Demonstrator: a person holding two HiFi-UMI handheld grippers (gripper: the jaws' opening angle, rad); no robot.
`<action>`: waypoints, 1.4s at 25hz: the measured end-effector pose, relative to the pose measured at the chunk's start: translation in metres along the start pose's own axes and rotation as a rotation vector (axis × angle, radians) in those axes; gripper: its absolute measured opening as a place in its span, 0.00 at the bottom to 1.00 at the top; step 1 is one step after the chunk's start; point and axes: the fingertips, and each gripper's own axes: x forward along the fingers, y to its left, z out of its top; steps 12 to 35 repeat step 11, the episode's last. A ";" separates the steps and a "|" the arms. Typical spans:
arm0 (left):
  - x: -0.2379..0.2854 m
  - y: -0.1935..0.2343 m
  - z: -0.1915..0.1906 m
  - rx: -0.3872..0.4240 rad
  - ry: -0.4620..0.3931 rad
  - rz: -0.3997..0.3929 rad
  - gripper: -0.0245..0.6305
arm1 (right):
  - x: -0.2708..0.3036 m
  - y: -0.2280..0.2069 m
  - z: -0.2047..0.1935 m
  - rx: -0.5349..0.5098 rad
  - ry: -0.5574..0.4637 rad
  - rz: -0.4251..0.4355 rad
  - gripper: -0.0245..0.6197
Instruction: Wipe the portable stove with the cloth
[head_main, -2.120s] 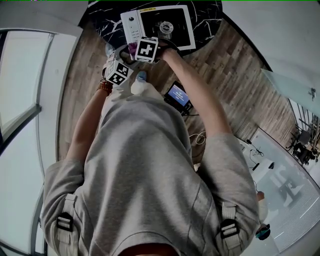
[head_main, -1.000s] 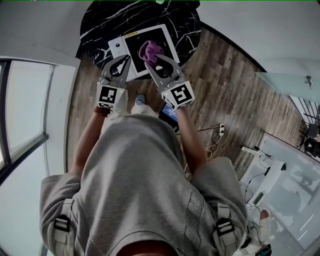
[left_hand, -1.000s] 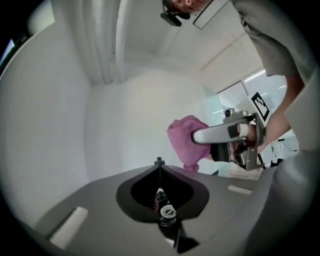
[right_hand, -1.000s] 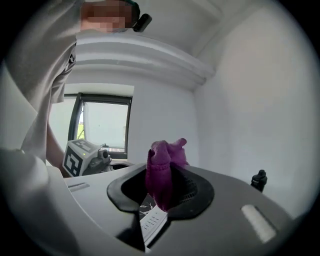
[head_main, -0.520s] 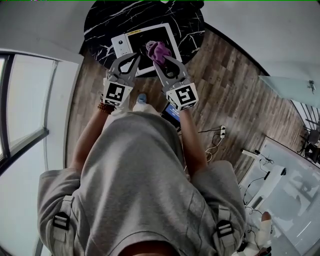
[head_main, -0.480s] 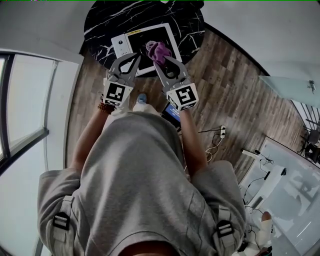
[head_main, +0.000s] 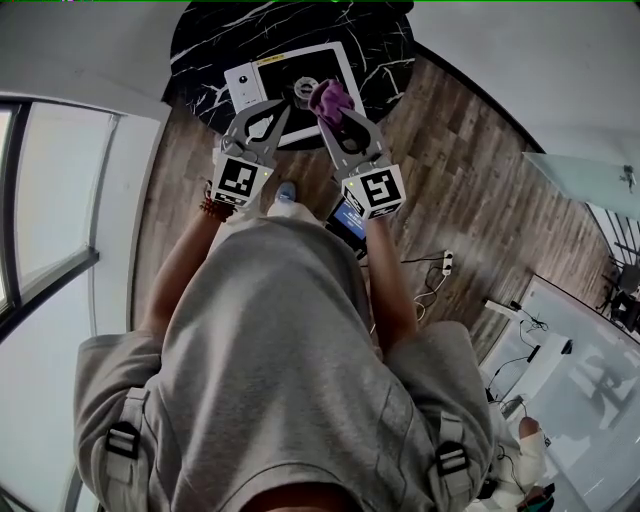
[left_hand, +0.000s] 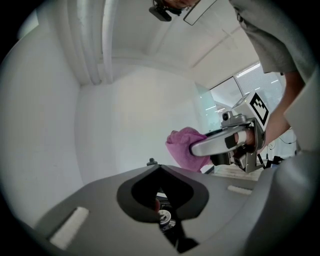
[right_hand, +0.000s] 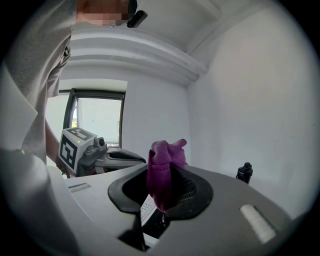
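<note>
Cloth (head_main: 330, 97) now sits right of the burner (head_main: 305, 90) it covered earlier, over the portable stove (head_main: 245, 88) on the table (head_main: 195, 45), upper centre. Right hand-held gripper (head_main: 330, 113) clamps the cloth; left hand-held gripper (head_main: 282, 106) is clenched empty alongside.

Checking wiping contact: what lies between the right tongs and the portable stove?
The purple cloth, clamped in the right tongs above the stove; the head view shows it.

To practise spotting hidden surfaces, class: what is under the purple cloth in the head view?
The portable stove on the black table; its burner shows beside the cloth. The stove patch directly beneath the cloth is covered.
</note>
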 end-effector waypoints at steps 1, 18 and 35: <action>0.000 -0.001 0.000 0.000 -0.001 0.000 0.03 | -0.001 0.000 0.000 -0.001 0.001 0.000 0.20; 0.007 -0.002 -0.003 0.003 0.006 0.000 0.03 | 0.000 -0.013 -0.001 0.000 0.001 0.003 0.20; 0.007 -0.002 -0.003 0.003 0.006 0.000 0.03 | 0.000 -0.013 -0.001 0.000 0.001 0.003 0.20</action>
